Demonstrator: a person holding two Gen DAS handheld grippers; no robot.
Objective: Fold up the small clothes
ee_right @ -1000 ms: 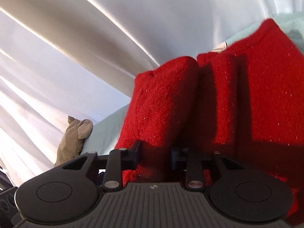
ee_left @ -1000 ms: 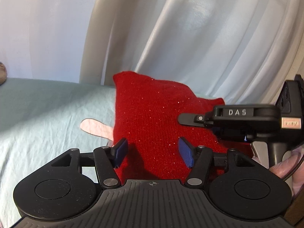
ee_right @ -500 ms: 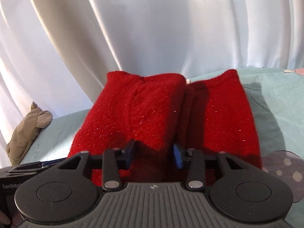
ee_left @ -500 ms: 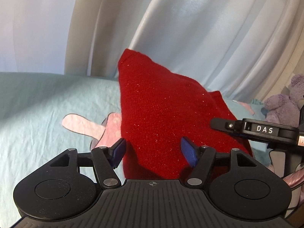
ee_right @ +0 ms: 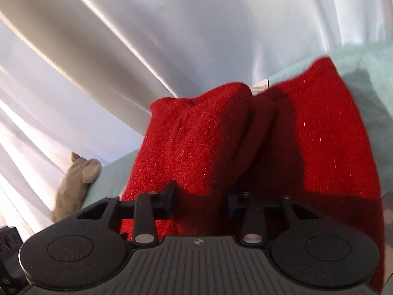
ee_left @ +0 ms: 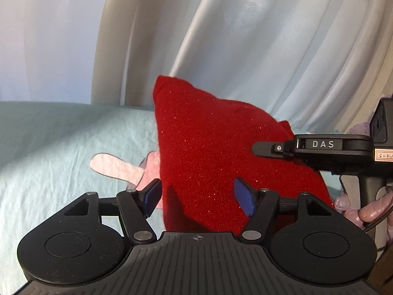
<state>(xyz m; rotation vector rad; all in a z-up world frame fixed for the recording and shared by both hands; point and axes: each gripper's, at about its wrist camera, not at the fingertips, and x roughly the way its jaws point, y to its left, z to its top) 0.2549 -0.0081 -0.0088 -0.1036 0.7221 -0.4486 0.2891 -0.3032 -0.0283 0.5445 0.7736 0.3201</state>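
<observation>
Left gripper [ee_left: 197, 194] apart; right gripper [ee_right: 201, 198] just closing, clamped on red knit [ee_right: 196, 142]; grey plush [ee_right: 73, 184] beside, curtain [ee_left: 245, 36] behind.

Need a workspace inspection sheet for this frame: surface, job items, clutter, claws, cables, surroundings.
Surface: pale green bedsheet, wrinkled, pink printed patch.
Job's things: red knit garment, folded, bunched in thick rolls in the right wrist view.
Clutter: grey plush toy at the bed edge; purple plush, partly hidden.
Grippers: left claw open, garment between its pads; right claw has just been closing, grip on the knit unclear.
Cables: dark cord under the gloved hand.
Surroundings: white curtains.
</observation>
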